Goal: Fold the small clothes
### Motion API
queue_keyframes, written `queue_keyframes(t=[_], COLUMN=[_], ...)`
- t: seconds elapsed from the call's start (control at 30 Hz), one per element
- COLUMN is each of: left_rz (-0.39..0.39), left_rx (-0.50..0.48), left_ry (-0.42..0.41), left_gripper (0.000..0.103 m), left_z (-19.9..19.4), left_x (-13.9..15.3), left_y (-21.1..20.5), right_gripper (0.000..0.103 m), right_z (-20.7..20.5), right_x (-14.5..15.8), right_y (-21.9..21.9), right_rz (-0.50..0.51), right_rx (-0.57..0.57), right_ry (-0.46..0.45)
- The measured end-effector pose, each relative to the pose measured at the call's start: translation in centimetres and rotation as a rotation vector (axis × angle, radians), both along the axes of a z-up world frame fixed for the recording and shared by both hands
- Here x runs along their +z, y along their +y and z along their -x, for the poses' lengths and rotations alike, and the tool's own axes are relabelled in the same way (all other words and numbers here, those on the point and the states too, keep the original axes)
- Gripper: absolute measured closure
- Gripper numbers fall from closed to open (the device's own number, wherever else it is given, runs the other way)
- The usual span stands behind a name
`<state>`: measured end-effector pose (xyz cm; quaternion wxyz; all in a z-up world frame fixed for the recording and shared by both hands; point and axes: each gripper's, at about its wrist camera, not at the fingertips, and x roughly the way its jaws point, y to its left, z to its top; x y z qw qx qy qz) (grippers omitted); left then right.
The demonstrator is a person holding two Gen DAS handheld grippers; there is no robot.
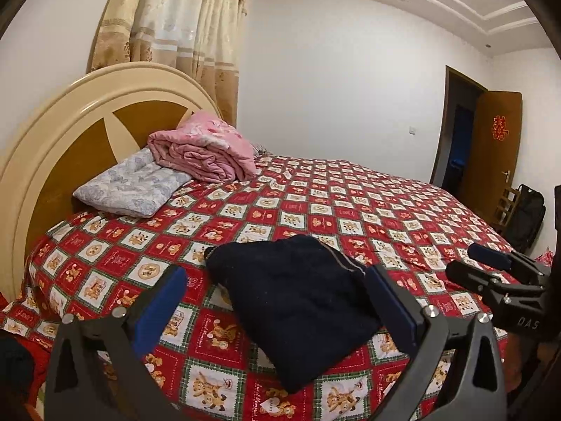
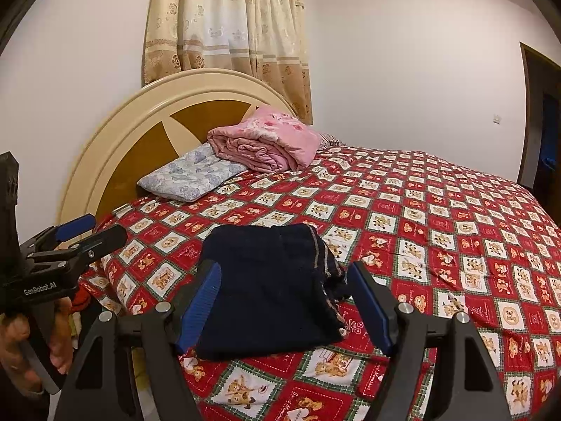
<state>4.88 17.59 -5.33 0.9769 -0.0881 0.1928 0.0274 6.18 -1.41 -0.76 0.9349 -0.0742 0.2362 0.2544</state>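
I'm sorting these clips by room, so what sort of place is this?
A home bedroom, most likely: a bed with a rounded headboard, a pillow and a folded pink quilt at its head, and curtains behind.

Both the left claw (image 1: 277, 301) and the right claw (image 2: 287, 301) have black frames, blue ribbed pads, silver screws and white lettering.

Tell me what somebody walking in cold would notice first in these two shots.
The red teddy-bear bedspread fills both views. Near its front edge lies a folded dark navy garment, with the open left gripper and open right gripper poised over it, neither gripping it. At the cream and brown headboard, a rolled pink quilt rests partly on a pale floral pillow.
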Motion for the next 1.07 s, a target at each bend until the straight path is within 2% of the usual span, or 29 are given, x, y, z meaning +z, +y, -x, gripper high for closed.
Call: queue_keyframes(t=[0.37, 0.63, 0.83, 1.07], left_rz=[-0.020, -0.014, -0.009, -0.041], left_rx=[0.002, 0.006, 0.005, 0.007], left_ry=[0.002, -0.005, 0.005, -0.015], left_gripper=[0.000, 0.000, 0.000, 0.000], left_z=[0.1, 0.2, 0.0, 0.2], left_x=[0.6, 1.0, 0.8, 0.6], left_y=[-0.4, -0.3, 0.0, -0.5], right_gripper=[0.028, 0.028, 0.028, 0.028], right_z=[0.7, 2.2, 2.4, 2.3], right_x=[0.5, 1.2, 0.8, 0.4], right_y=[0.0, 0.4, 0.8, 0.7], right_rz=[-0.005, -0.009, -0.003, -0.006], right_rx=[-0.003, 0.018, 0.032, 0.025], right_ry=[-0.033, -0.091, -0.088, -0.076])
